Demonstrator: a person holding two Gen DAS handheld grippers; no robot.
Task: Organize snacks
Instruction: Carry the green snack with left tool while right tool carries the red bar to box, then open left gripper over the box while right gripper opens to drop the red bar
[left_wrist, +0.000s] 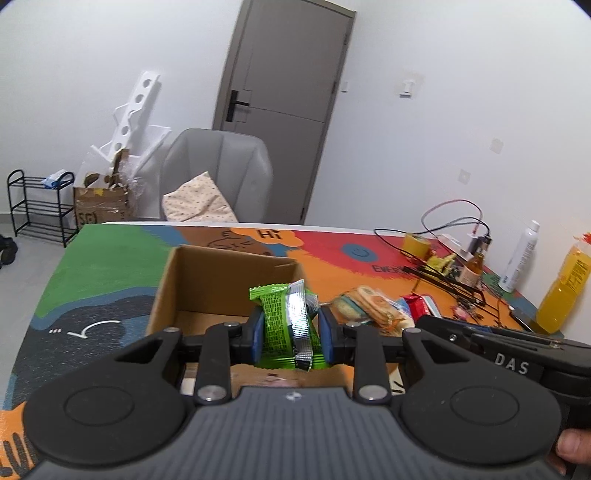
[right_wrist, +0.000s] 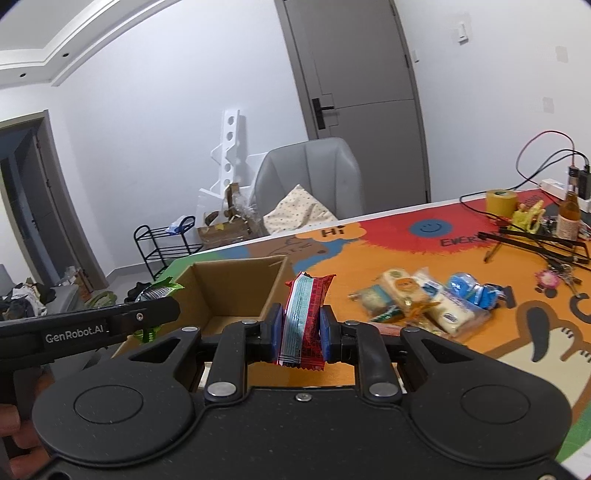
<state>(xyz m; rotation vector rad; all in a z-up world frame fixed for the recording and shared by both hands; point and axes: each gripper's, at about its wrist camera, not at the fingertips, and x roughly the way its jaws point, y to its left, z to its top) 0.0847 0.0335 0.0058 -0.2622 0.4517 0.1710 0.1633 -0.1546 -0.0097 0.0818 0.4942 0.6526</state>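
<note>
Snacks: crinkly green foil packet (left_wrist: 284, 325) | glossy red wrapper (right_wrist: 304, 321) | cardboard box (left_wrist: 221, 284)

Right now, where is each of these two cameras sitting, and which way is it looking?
Left wrist: on the left gripper, facing forward past its green snack to the cardboard box; a fingertip shows.
Right wrist: on the right gripper, past its red snack toward the snack pile; fingers show.
Shared: box, table, door, chair.

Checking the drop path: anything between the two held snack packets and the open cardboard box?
Nothing visible. The left gripper holds the green foil snack packet over the open cardboard box; the right gripper holds the red-and-white snack packet beside the box's right wall, top open.
</note>
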